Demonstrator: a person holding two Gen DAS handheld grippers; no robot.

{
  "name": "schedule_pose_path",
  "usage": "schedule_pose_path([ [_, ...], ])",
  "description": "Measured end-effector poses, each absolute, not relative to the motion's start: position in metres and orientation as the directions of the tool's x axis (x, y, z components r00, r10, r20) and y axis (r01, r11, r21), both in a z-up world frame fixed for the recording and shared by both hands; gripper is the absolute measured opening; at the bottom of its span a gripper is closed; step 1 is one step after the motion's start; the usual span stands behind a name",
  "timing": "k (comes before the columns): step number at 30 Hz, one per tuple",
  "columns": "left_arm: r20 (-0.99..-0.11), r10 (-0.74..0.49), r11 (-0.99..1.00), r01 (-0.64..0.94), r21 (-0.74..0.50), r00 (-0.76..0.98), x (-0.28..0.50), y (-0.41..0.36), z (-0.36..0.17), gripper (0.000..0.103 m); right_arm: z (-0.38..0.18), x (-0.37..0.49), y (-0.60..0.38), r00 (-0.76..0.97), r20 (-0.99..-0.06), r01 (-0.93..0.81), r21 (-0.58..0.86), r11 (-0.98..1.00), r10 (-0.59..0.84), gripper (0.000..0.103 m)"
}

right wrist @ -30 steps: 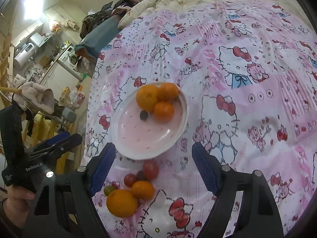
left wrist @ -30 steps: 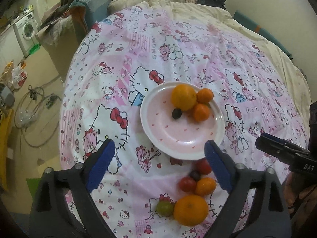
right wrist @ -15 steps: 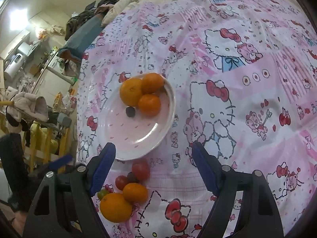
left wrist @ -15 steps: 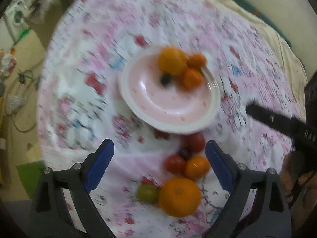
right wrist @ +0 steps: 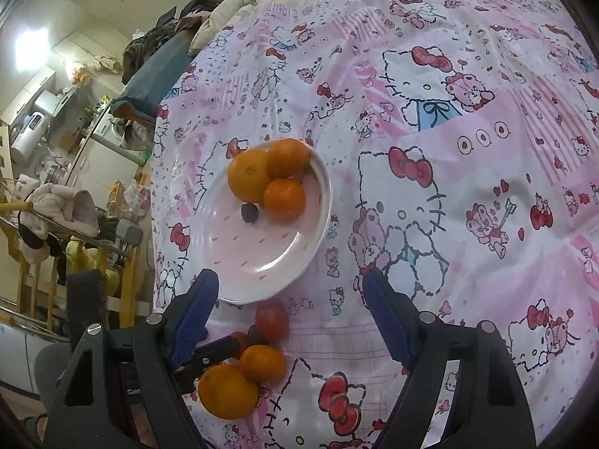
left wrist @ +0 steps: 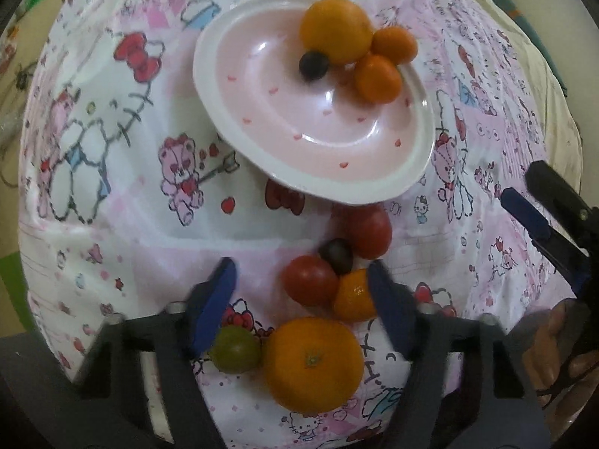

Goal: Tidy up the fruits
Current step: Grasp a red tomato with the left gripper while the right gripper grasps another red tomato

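The left tongs [left wrist: 301, 295] hang spread wide over a loose cluster of fruit lying on the Hello Kitty sheet [left wrist: 123, 202] of the bed, with nothing between the blue pads [left wrist: 213, 305]. In the left wrist view, the right-hand pad appears to brush or overlap the small orange [left wrist: 353, 293], though motion blur makes contact uncertain.

The cluster sits at 6 o'clock from the pink plate [left wrist: 224, 37]. Its members, from the plate outward: a red tomato [left wrist: 368, 230] just below the plate's rim, a dark grape [left wrist: 337, 256] touching it, a second red tomato [left wrist: 309, 280] at the grape's 7 o'clock, the small orange beside that, then a large orange [left wrist: 312, 364] nearest the camera with a green tomato [left wrist: 236, 350] touching it at 9 o'clock.

On the plate, gathered toward its 1 o'clock edge, rest a big orange [left wrist: 335, 30], two mandarins [left wrist: 378, 78] pressed against it, and a dark berry [left wrist: 313, 65] at the big orange's 7 o'clock.

The right tongs [right wrist: 288, 314] are also spread apart and empty, held above the sheet with the plate's near rim and the red tomato between their pads. From the left wrist view they enter at 3 o'clock, well apart from the fruit.
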State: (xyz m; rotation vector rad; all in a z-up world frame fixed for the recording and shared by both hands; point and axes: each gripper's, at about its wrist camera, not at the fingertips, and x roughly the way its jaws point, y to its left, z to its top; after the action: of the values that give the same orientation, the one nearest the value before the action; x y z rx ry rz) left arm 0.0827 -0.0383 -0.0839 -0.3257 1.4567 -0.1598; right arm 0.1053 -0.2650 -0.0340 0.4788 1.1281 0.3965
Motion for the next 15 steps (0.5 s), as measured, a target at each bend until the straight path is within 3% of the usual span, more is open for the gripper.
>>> schedule_pose_path([
  [11, -0.911, -0.408, 0.889, -0.202, -0.411, 0.059, 0.081, -0.026, -0.101, 0.044, -0.036, 0.105, -0.266, 0.373, -0.761, -0.052, 0.554, 0.831, 0.531, 0.082],
  [12, -0.911, -0.408, 0.889, -0.203, -0.411, 0.058, 0.081, -0.027, -0.1, 0.028, -0.036, 0.105, -0.266, 0.372, -0.762, -0.052, 0.553, 0.831, 0.53, 0.082],
  [15, -0.907, -0.42, 0.887, -0.194, -0.419, 0.039, 0.083, -0.027, -0.098, 0.026, -0.037, 0.105, -0.263, 0.368, -0.766, -0.055, 0.547, 0.835, 0.527, 0.082],
])
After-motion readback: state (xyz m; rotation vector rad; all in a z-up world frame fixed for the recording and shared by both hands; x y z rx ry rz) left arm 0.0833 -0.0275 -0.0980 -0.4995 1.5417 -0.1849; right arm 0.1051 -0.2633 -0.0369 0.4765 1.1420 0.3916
